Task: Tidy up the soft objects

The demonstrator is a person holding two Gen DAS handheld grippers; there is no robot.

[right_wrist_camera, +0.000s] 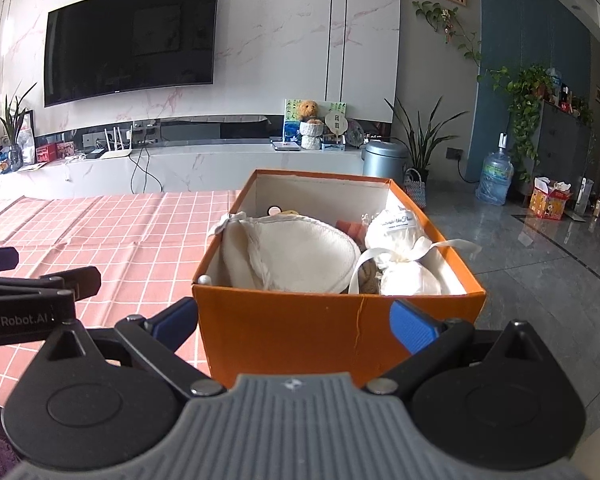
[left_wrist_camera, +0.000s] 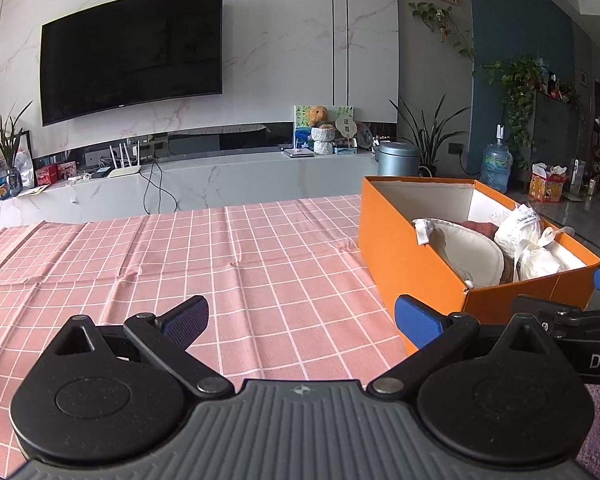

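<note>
An orange cardboard box [right_wrist_camera: 300, 328] stands at the right end of a table under a pink checked cloth [left_wrist_camera: 180, 264]. Inside lie a cream padded fabric piece [right_wrist_camera: 296, 256], a white drawstring pouch [right_wrist_camera: 408, 276] with a ribbon, another white labelled bundle [right_wrist_camera: 396, 228], and brown and reddish soft items partly hidden beneath. My right gripper [right_wrist_camera: 296, 320] is open, its blue fingers on either side of the box's near wall. My left gripper [left_wrist_camera: 300, 318] is open over bare cloth, left of the orange box [left_wrist_camera: 420, 256]. The right gripper's arm [left_wrist_camera: 572, 316] shows at the left view's right edge.
Behind the table runs a low marble TV console [left_wrist_camera: 220, 168] under a wall television [left_wrist_camera: 132, 52]. A grey bin [right_wrist_camera: 384, 160], potted plants [right_wrist_camera: 420, 140] and a water bottle [right_wrist_camera: 496, 178] stand on the glossy floor at the right.
</note>
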